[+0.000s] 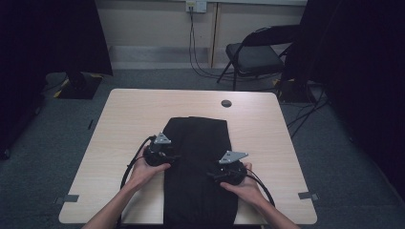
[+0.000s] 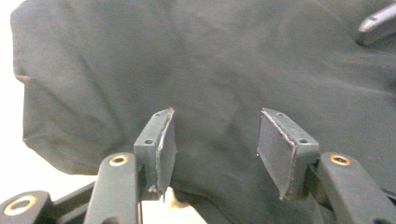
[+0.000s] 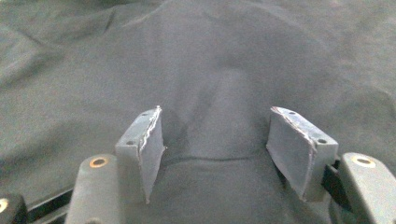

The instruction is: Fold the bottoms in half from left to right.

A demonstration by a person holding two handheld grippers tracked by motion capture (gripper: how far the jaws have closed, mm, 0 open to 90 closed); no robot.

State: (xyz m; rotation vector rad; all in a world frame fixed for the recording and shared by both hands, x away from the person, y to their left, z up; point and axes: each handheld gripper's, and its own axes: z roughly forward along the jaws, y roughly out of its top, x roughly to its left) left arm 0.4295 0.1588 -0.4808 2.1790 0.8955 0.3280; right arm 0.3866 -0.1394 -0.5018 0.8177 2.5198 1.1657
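A: In the high view, how should the step in hand be done well?

B: A dark folded garment (image 1: 198, 167) is laid along the middle of the pale wooden table (image 1: 129, 124), its near end hanging over the front edge. The left gripper (image 1: 173, 156) is held at the cloth's left edge, the right gripper (image 1: 215, 176) over its right half. A good grasp would be had if both were brought low and a single layer edge were caught at matching heights, so the fold stays square.

A: And in the left gripper view?

B: The jaws are spread wide with nothing pinched; the flat grey pads (image 2: 275, 151) are poised just above the garment (image 2: 210, 65). The fabric looks soft, matte and slightly rumpled, and the cloth's rounded edge is seen against the bright tabletop (image 2: 9, 121).

A: The right gripper view?

B: Again the jaws stand wide and empty. A raised ridge of cloth (image 3: 224, 107) runs between the pads (image 3: 149, 149), and a seam line is crossed just ahead of them. That ridge is judged the likeliest thing to be pinched.
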